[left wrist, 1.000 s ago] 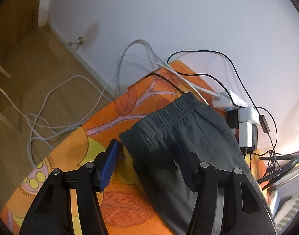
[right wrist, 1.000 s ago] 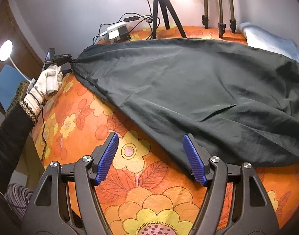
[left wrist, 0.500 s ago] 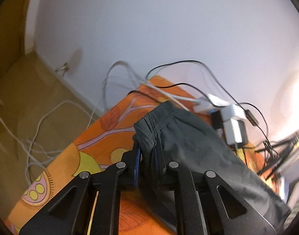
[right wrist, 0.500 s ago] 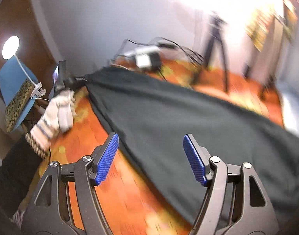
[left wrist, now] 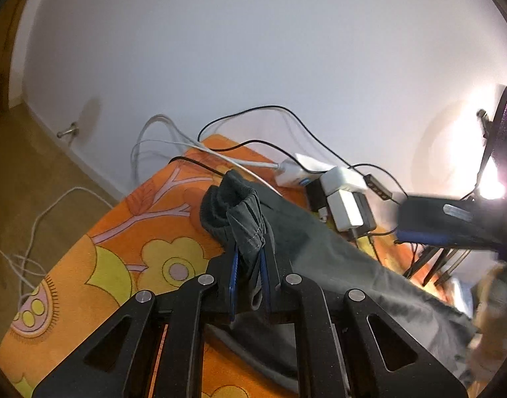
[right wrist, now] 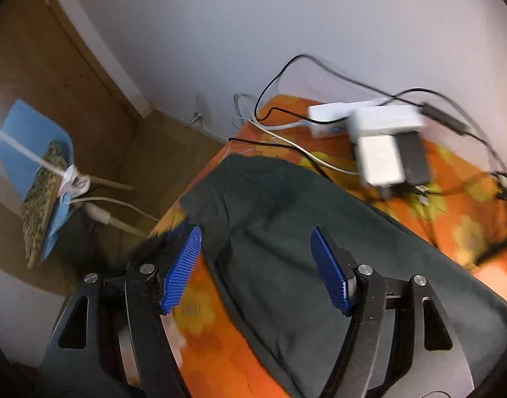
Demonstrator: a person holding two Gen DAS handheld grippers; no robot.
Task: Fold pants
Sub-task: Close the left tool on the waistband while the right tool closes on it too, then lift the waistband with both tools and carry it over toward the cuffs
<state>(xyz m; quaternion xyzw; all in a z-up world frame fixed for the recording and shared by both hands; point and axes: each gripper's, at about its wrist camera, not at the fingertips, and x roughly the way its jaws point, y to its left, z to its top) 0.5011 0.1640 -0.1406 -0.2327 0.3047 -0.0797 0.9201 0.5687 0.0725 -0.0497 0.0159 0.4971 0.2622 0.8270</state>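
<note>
Orange flowered cloth (left wrist: 127,248) covers surface by white wall (left wrist: 253,49). Dark grey pants (left wrist: 336,265) lie across it; left gripper (left wrist: 250,278) pinches bunched waistband corner. Right gripper (right wrist: 256,265) hovers above pants, fingers wide, empty. White chargers (right wrist: 382,139), tangled cables (left wrist: 240,132) crowd far edge.

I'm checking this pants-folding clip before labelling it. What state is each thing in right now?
left hand-held gripper: shut on the waistband of the pants.
right hand-held gripper: open, above the pants, nothing between its pads.
pants: dark grey, spread on the orange floral cover, waistband corner bunched and lifted.
power strip: on the cover by the wall, adapters plugged in.
</note>
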